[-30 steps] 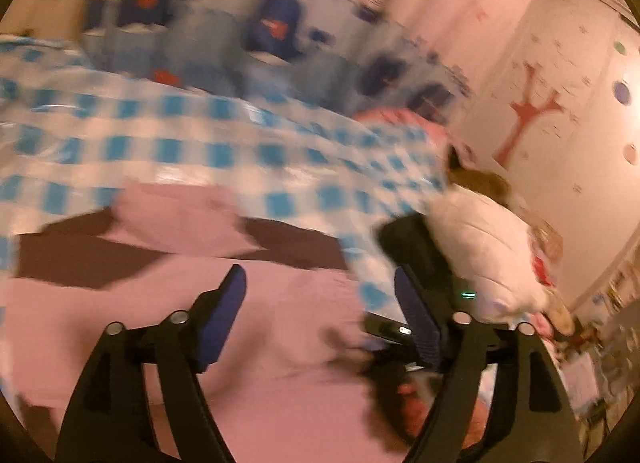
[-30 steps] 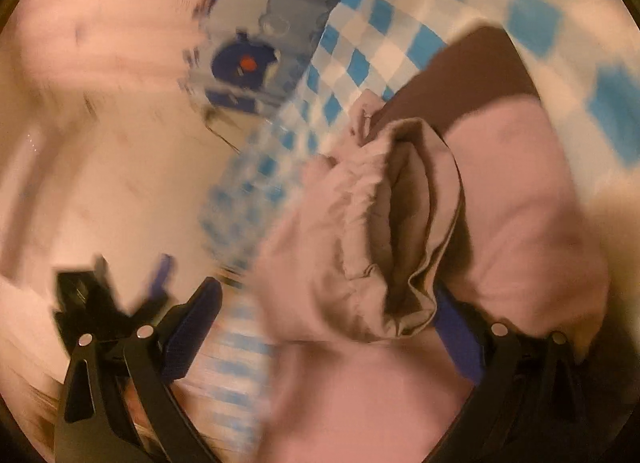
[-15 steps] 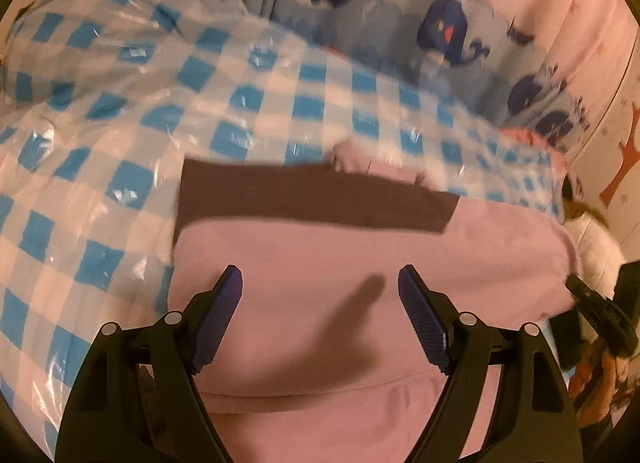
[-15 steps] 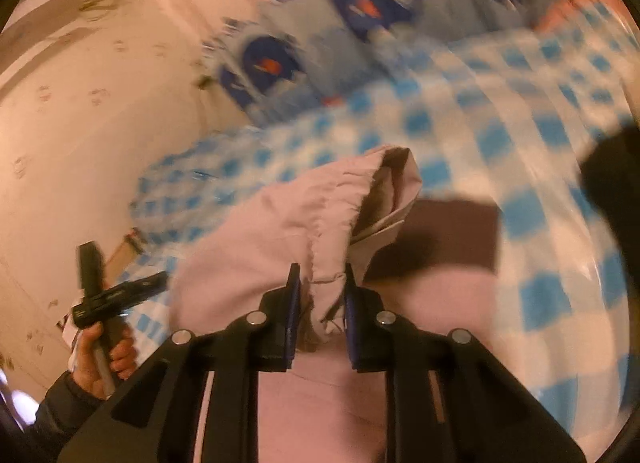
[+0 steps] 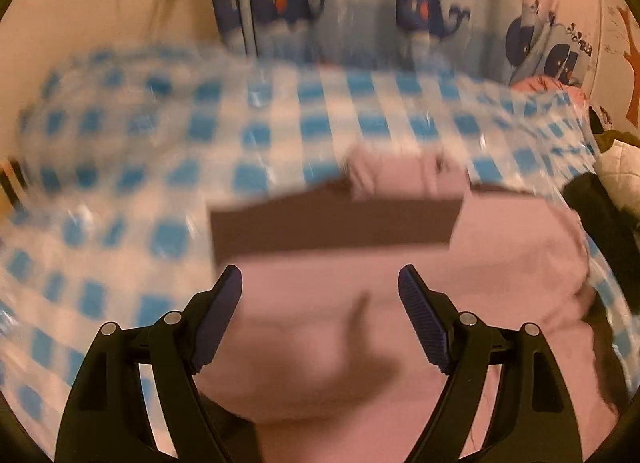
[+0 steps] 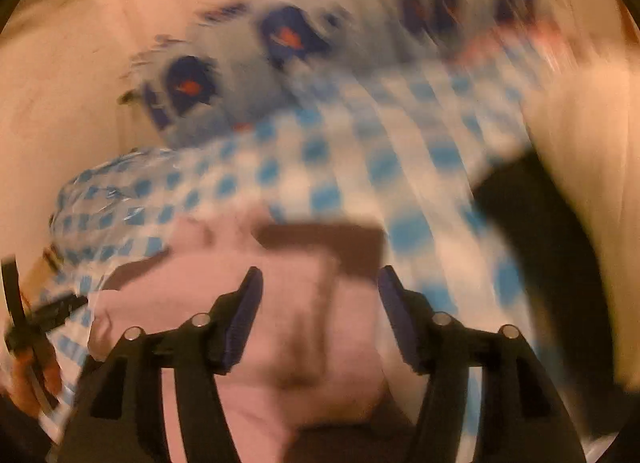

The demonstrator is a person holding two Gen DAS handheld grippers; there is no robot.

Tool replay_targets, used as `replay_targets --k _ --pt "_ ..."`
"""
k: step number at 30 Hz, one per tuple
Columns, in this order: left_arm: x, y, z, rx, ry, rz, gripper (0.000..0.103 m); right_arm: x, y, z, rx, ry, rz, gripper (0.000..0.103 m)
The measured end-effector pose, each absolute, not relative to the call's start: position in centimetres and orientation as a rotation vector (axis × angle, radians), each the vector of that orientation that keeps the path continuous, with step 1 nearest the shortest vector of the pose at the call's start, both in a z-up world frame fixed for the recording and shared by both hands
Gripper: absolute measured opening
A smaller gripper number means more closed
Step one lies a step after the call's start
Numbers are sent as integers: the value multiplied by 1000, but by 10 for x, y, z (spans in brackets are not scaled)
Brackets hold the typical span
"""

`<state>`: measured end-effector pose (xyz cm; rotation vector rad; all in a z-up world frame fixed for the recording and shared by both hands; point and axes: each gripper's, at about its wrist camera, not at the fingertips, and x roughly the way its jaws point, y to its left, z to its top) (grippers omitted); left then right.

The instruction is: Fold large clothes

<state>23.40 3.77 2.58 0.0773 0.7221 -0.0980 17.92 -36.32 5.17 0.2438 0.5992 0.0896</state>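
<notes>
A pink garment (image 5: 400,327) with a brown band (image 5: 332,223) was laid flat on the blue-checked cover (image 5: 160,167). The left gripper (image 5: 320,287) was held tilted down over it, jaws apart and empty. The right gripper (image 6: 320,283) was angled likewise — jaws opening, nothing pinched. Both views were blurred.

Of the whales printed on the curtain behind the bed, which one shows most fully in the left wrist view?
The whale at upper centre-left: its dark blue body, orange mark and curled tail all show. The others are cut by curtain folds or squeezed at the right edge.
</notes>
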Motion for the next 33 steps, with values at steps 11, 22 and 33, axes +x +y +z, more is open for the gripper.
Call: replay_targets --k 11,22,33 --pt "283 27 -32 76 817 -69 80 272 -284 -63 -29 985 76 63" --pt "233 -11 -18 389 551 19 79 239 -275 -4 -81 816 50 66" --pt "239 -22 -51 450 658 -58 80 252 -317 -51 84 998 0 73"
